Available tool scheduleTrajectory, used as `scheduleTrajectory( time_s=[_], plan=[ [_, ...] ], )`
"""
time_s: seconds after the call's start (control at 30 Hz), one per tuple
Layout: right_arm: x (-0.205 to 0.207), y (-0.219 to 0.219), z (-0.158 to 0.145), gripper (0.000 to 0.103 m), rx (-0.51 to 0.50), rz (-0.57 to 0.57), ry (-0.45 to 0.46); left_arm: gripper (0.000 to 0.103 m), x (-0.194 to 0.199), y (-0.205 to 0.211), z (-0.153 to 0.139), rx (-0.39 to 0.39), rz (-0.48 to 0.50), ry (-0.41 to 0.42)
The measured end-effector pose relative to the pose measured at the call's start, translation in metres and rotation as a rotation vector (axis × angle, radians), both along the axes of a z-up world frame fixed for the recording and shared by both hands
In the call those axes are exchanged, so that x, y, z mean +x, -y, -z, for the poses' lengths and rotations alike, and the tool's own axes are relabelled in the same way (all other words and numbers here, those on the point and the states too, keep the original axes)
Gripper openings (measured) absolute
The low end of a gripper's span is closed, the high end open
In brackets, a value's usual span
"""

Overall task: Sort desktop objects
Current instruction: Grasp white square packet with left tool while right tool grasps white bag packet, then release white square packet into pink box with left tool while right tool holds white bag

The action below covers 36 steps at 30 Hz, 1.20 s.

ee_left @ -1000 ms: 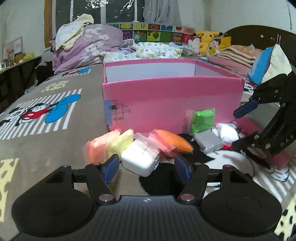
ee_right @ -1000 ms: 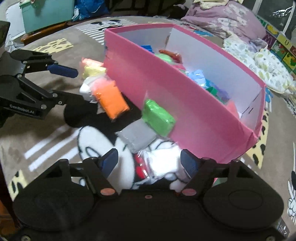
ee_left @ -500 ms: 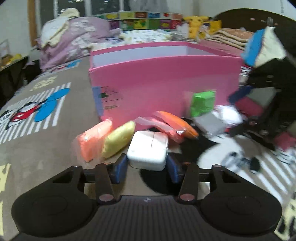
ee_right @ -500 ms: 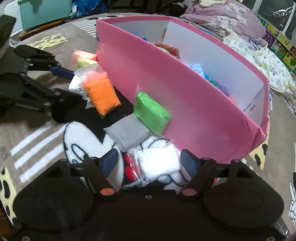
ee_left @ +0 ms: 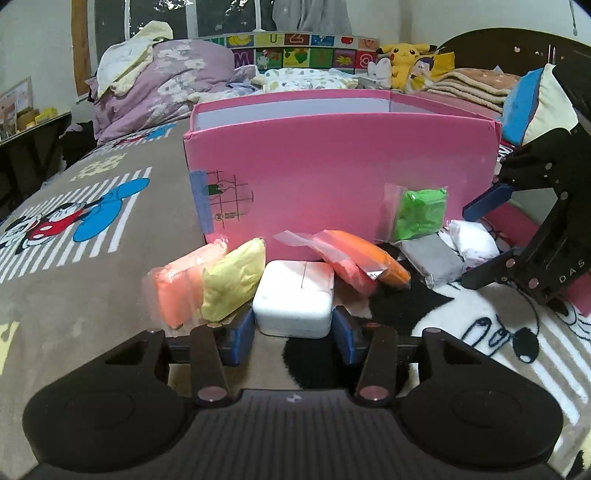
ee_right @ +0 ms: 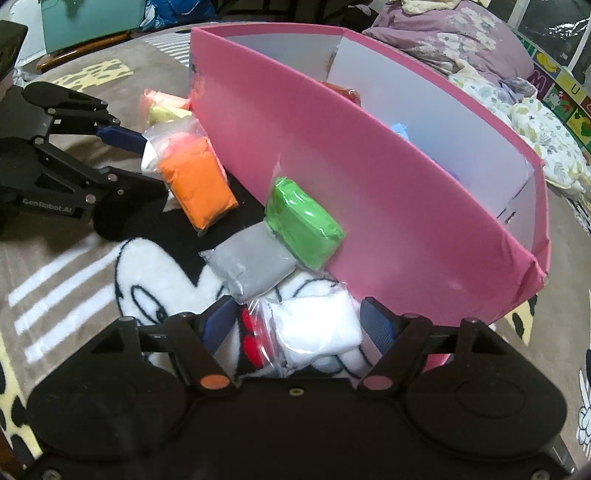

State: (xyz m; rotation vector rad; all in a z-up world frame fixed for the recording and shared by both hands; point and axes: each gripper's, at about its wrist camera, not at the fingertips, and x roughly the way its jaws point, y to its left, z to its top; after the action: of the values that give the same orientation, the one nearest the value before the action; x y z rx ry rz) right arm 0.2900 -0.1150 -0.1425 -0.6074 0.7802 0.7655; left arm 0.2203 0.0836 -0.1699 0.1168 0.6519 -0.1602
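A white power adapter (ee_left: pixel 295 299) lies on the patterned blanket in front of the pink box (ee_left: pixel 332 177). My left gripper (ee_left: pixel 294 330) is shut on it, one blue pad on each side. Around it lie bagged clay blocks: salmon (ee_left: pixel 181 284), yellow (ee_left: pixel 232 284) and orange (ee_left: pixel 369 254). In the right wrist view my right gripper (ee_right: pixel 299 325) straddles a white clay bag (ee_right: pixel 317 328). Its jaws are closing, and the pads stand just off the bag. Grey clay (ee_right: pixel 251 258) and green clay (ee_right: pixel 303 221) lie just beyond it, against the box wall (ee_right: pixel 369 184).
The box holds several coloured items behind its white inner walls. Pillows, folded bedding and plush toys (ee_left: pixel 402 55) fill the far end of the bed. A teal bin (ee_right: pixel 92 22) stands off the bed. Bare blanket stretches left of the box (ee_left: pixel 92 221).
My left gripper's jaws came together on the white adapter. My right gripper edged forward over the white clay bag, and its fingers narrowed a little.
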Motion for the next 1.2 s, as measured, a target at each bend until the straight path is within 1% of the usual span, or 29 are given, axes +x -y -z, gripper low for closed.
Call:
scheduleTrajectory(
  time_s=[0.1,0.13,0.2,0.27,0.3,0.33,0.37,0.4,0.47,0.6,0.73,0.77,0.8,0.83,0.9,1.0,1.1,1.2],
  plan=[
    [0.001,0.001,-0.001,0.063,0.009,-0.006,-0.03,0.044,-0.004,-0.001,-0.005,-0.004,0.009,-0.023],
    [0.0,0.001,-0.001,0.063,0.008,-0.008,-0.035,0.044,-0.007,-0.001,-0.008,-0.002,0.018,-0.036],
    [-0.001,0.002,-0.002,0.055,0.007,-0.017,-0.052,0.044,-0.018,-0.001,-0.015,0.006,0.055,-0.063],
    [0.0,0.003,-0.004,0.054,0.01,-0.025,-0.067,0.044,-0.029,0.0,-0.018,0.03,0.111,-0.098],
    [0.0,0.003,-0.004,0.057,0.01,-0.027,-0.085,0.044,-0.034,0.002,-0.017,0.053,0.127,-0.108],
    [-0.001,0.003,-0.003,0.059,0.005,-0.024,-0.074,0.044,-0.037,0.004,-0.015,0.077,0.135,-0.105],
    [-0.002,0.003,-0.003,0.069,-0.002,-0.019,-0.055,0.047,-0.038,0.006,-0.014,0.091,0.131,-0.1],
    [-0.003,0.002,-0.002,0.077,-0.016,-0.014,-0.029,0.051,-0.038,0.006,-0.013,0.096,0.123,-0.098],
    [-0.005,0.0,-0.001,0.079,-0.032,-0.017,-0.001,0.057,-0.035,0.007,-0.012,0.089,0.111,-0.083],
    [-0.003,-0.001,0.001,0.079,-0.03,-0.022,-0.002,0.058,-0.028,0.009,-0.008,0.059,0.104,-0.061],
    [0.0,0.003,0.004,0.079,-0.011,-0.011,-0.032,0.057,-0.025,0.01,-0.005,0.034,0.114,-0.05],
    [0.001,0.004,0.004,0.076,-0.001,-0.009,-0.05,0.054,-0.025,0.009,-0.004,0.023,0.119,-0.051],
    [0.003,0.005,0.003,0.069,0.008,-0.008,-0.07,0.046,-0.025,0.009,-0.005,0.012,0.12,-0.055],
    [0.003,0.005,0.002,0.066,0.015,-0.011,-0.089,0.044,-0.026,0.008,-0.006,0.007,0.115,-0.055],
    [0.002,0.004,0.002,0.057,0.016,-0.025,-0.098,0.044,-0.026,0.008,-0.008,-0.004,0.105,-0.06],
    [0.0,0.001,0.001,0.054,0.0,-0.036,-0.101,0.044,-0.031,0.007,-0.011,-0.01,0.104,-0.071],
    [0.0,0.0,0.0,0.053,-0.011,-0.038,-0.109,0.044,-0.039,0.006,-0.016,-0.02,0.097,-0.072],
    [-0.002,-0.004,0.0,0.053,-0.041,-0.048,-0.096,0.044,-0.045,0.003,-0.02,-0.034,0.08,-0.069]
  ],
)
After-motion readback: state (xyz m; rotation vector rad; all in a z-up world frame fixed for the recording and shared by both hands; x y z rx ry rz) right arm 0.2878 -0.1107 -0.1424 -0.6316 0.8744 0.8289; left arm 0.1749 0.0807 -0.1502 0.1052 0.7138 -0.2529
